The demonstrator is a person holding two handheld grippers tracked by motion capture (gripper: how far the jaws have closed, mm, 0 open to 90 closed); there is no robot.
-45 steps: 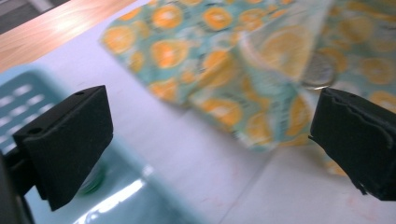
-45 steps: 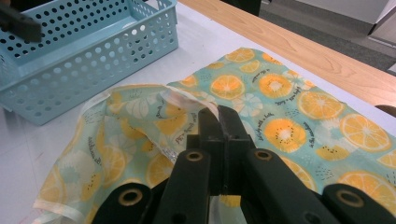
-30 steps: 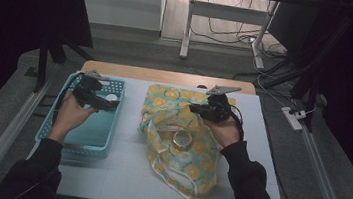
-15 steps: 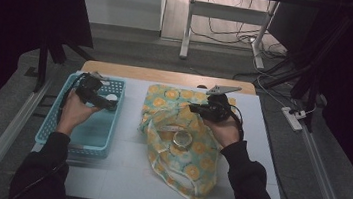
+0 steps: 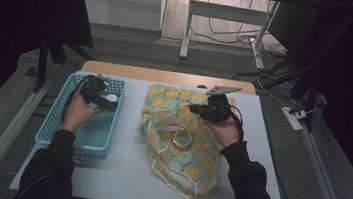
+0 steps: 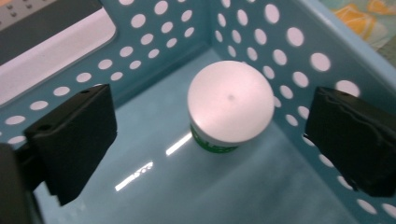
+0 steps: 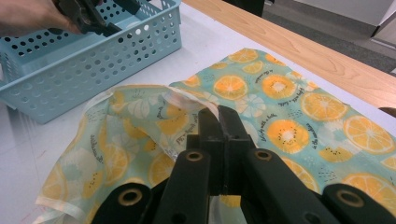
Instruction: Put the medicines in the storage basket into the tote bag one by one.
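We held the left gripper point(image 6: 210, 140) wide open over the white-lidded jar point(image 6: 230, 103) in the blue basket point(image 5: 63, 117), while the right gripper point(image 7: 218, 122) pinched the orange-print cloth point(image 7: 280, 107).

On the desk point(image 5: 120, 173), the left tongs point(image 5: 106, 102) dip into a blue basket point(image 5: 60, 131) beside a white jar point(image 5: 110, 105). The right tongs point(image 5: 194, 109) sit on the orange-print cloth point(image 5: 182, 165), near a round tin point(image 5: 182, 139).
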